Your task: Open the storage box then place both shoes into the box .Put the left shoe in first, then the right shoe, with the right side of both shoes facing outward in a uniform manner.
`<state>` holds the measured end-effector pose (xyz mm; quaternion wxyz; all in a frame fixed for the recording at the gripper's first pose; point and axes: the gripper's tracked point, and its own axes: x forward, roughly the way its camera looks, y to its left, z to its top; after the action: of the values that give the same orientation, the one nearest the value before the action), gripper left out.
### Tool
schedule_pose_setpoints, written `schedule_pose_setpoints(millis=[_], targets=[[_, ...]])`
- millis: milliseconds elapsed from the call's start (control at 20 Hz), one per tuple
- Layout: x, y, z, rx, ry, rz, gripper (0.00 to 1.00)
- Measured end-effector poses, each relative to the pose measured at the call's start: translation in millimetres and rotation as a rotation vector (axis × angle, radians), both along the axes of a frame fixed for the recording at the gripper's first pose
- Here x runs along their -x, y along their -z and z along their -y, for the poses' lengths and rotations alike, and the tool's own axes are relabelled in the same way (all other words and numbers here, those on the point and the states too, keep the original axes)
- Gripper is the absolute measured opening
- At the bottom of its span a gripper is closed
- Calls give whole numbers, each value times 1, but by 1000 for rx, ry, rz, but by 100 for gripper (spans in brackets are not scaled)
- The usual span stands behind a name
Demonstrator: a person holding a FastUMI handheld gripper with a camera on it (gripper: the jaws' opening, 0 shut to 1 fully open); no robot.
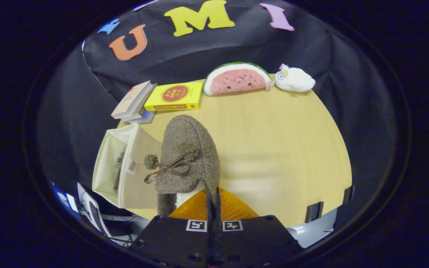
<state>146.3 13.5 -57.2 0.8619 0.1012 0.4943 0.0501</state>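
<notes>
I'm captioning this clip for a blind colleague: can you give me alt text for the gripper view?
The gripper, its orange fingers closed on the rim of a fuzzy brown-grey slipper with a pompom bow, holds it over a pale wooden table, beside an open cream fabric storage box with another slipper inside. Beyond lie stacked books, a watermelon-slice plush and a white plush toy.

The gripper (213, 203) points forward over the table, its two orange fingers (233, 208) pressed nearly together, pinching the heel rim of a brown fuzzy shoe (188, 152) held above the surface.
</notes>
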Motion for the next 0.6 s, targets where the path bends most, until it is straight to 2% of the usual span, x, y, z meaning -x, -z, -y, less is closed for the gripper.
schedule_pose_setpoints(millis=[300, 600], targets=[[-3, -29, -85, 6, -62, 29, 0], [-11, -25, -183, -61, -103, 33, 0]])
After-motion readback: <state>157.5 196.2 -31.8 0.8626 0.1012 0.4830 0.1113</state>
